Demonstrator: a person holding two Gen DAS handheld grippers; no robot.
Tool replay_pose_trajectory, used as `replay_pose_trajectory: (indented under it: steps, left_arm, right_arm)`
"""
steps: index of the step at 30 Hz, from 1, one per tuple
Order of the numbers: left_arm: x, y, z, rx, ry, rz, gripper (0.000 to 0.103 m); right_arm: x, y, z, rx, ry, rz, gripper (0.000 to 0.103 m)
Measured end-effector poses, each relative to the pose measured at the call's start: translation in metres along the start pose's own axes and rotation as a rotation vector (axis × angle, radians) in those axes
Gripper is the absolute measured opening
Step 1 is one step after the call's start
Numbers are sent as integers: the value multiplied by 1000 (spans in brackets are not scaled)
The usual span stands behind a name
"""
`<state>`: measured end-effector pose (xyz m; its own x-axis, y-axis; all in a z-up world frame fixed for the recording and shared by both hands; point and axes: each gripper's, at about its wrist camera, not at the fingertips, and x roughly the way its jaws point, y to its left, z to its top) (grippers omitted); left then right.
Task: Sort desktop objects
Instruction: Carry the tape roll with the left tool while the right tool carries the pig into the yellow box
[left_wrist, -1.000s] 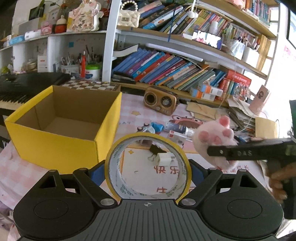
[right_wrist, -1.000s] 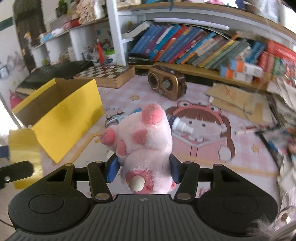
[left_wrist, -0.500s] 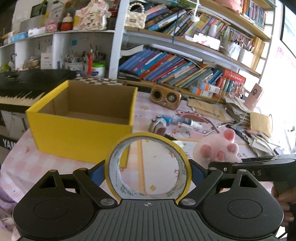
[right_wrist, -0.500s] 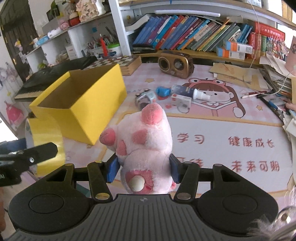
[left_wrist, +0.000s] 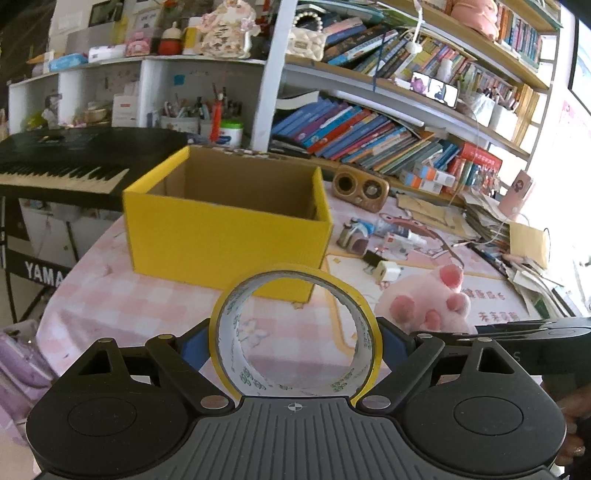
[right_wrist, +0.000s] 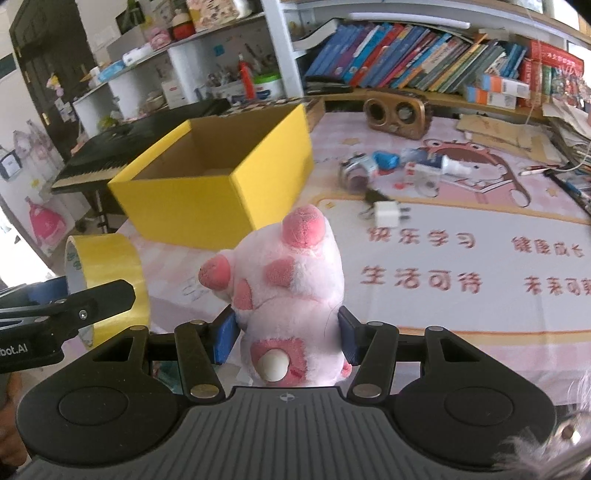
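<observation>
Standing on edge in the lower centre of the left wrist view, yellow tape roll (left_wrist: 293, 332) shows its open core straight to the lens, axis running along the fingers; left gripper (left_wrist: 293, 341) clamps it across its width, blue pads on both sides. Pink plush toy (right_wrist: 291, 295) fills the lower centre of the right wrist view, long axis upright, one pink-tipped limb up, another out to the left; right gripper (right_wrist: 286, 338) squeezes its body between blue pads.

Against a second ago: yellow box (left_wrist: 227, 221) has shifted from the left of the left wrist frame to centre and sits farther off; more checked pink tablecloth (left_wrist: 122, 302) shows in front of it. Both grips unchanged.

Roll: yellow outer band, white liner printed green. Toy: pale pink fur, darker pink patches, white knob low on its body
</observation>
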<state>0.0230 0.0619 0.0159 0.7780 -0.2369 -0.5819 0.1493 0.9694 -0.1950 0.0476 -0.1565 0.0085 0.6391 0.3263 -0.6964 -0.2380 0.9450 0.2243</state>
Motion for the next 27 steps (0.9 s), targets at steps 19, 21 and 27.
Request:
replay_pose_trajectory:
  steps: [19,21,27]
  left_arm:
    - [-34,52,-8,-73,-52,56,90]
    - [-36,57,-6,-82,-58,58,90]
    - [-34,67,8,-92,-88,63,90]
  right_arm:
    - [9,65,-7,-92,20,79,52]
    - [10,70,-6,-94,25,87,52]
    - [11,82,7,-98,8,107,52]
